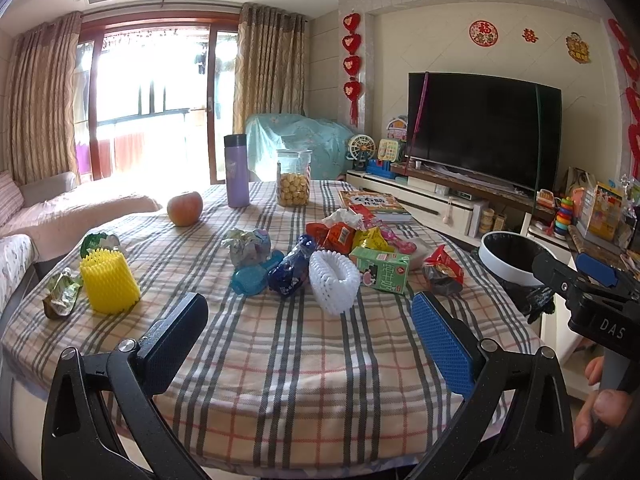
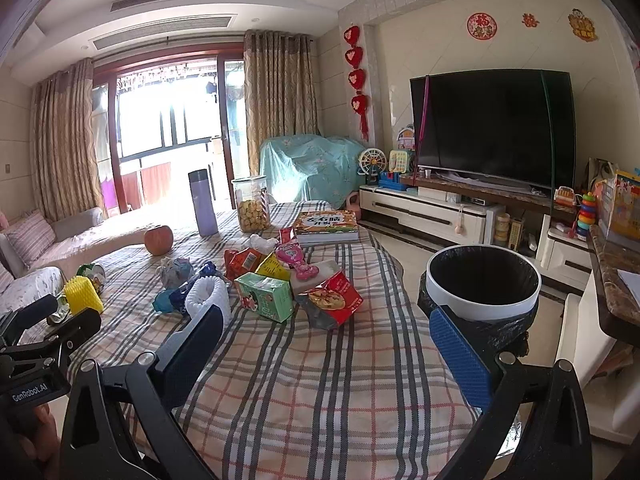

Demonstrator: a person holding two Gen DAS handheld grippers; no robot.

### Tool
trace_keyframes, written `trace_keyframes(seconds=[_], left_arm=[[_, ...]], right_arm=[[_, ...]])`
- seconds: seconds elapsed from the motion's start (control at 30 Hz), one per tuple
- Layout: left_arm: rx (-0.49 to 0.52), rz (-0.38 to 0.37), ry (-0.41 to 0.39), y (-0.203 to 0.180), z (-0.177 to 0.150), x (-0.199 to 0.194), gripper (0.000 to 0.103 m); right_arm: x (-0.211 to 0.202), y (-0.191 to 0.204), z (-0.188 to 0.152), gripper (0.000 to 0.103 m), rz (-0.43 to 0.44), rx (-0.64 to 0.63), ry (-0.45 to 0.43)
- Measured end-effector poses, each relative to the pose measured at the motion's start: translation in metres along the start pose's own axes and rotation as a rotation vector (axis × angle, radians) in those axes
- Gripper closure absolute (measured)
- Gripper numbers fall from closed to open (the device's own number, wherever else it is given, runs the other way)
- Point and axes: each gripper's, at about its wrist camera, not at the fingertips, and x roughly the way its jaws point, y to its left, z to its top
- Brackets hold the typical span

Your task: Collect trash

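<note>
Trash lies scattered on a plaid-covered table (image 1: 280, 360): a white foam net (image 1: 334, 282), a green drink carton (image 1: 380, 270), a blue wrapper (image 1: 290, 270), a yellow foam net (image 1: 108, 282), red snack wrappers (image 1: 338, 236) and a crumpled foil wrapper (image 1: 60, 294). A white bin with a black liner (image 2: 482, 286) stands off the table's right edge. My left gripper (image 1: 310, 344) is open above the near cloth, empty. My right gripper (image 2: 326, 354) is open too, holding nothing, with the carton (image 2: 266, 296) and a red packet (image 2: 334, 300) ahead of it.
An apple (image 1: 185, 208), a purple flask (image 1: 237, 170), a jar of biscuits (image 1: 294, 178) and a book (image 1: 374, 202) sit at the table's far side. A sofa (image 1: 60, 216) lies left. A TV (image 1: 482, 128) on a low cabinet with toys fills the right.
</note>
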Motion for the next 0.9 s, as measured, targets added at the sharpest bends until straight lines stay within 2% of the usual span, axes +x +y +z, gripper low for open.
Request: trace_keyframes(seconds=[0.63, 0.9], left_arm=[[-0.001, -0.007, 0.035, 0.003, -0.006, 0.012, 0.000], [-0.001, -0.023, 0.114, 0.005, -0.009, 0.042, 0.000]], right_arm=[[0.010, -0.001, -0.007, 0.000, 0.037, 0.028, 0.043], [0.043, -0.013, -0.005, 0.000, 0.086, 0.054, 0.126]])
